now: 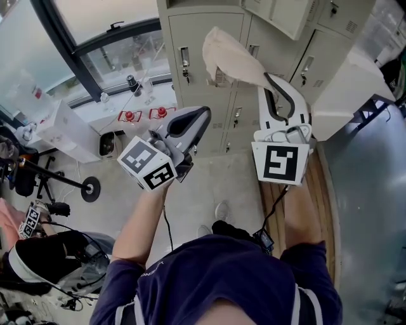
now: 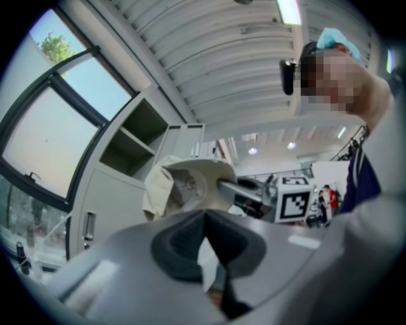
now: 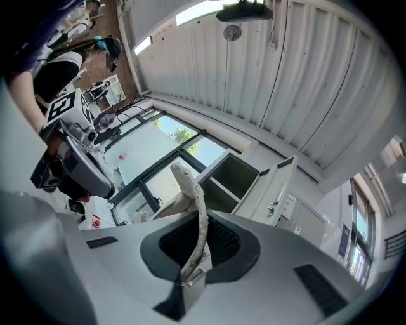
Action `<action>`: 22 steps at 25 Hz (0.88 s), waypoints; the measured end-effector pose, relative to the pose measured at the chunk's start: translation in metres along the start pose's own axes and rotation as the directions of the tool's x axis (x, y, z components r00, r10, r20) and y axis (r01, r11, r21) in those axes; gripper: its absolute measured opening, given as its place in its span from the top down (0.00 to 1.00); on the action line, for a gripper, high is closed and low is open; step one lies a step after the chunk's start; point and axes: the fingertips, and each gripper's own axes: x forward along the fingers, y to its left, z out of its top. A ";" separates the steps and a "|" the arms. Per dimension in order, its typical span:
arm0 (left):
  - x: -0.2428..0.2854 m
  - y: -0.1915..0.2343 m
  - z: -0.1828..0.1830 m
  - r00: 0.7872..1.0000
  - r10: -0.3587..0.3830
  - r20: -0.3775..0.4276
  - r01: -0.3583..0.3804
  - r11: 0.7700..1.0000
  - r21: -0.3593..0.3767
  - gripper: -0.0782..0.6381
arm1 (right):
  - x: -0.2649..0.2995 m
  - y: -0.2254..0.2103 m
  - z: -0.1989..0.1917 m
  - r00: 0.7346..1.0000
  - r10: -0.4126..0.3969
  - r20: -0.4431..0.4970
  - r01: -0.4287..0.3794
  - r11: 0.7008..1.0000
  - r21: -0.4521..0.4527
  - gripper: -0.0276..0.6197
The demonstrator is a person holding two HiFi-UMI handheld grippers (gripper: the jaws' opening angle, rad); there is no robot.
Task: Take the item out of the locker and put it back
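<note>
The item is a limp beige cloth piece point(image 1: 229, 58), hanging in the air in front of the lockers point(image 1: 203, 44). My right gripper point(image 1: 271, 81) is shut on its edge. In the right gripper view the cloth point(image 3: 193, 203) runs up from between the dark pads, with an open locker compartment point(image 3: 233, 179) behind it. My left gripper point(image 1: 202, 115) is beside it to the left, apart from the cloth, its jaws together with nothing in them. In the left gripper view, the cloth point(image 2: 158, 187) hangs beyond the left gripper point(image 2: 204, 219).
A locker door point(image 1: 288, 16) stands open at the upper right, seen also as a door point(image 3: 274, 190) beside the open compartment. A white box point(image 1: 346, 89) sits right of the lockers. A window point(image 1: 95, 32), a tripod stand point(image 1: 63, 181) and a seated person point(image 1: 38, 254) are at left.
</note>
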 end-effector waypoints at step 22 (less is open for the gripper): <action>0.115 0.122 0.017 0.997 0.049 0.062 -0.054 0.995 0.078 0.89 | 0.140 -0.051 -0.022 0.991 -0.014 0.135 0.023 0.998 -0.067 0.92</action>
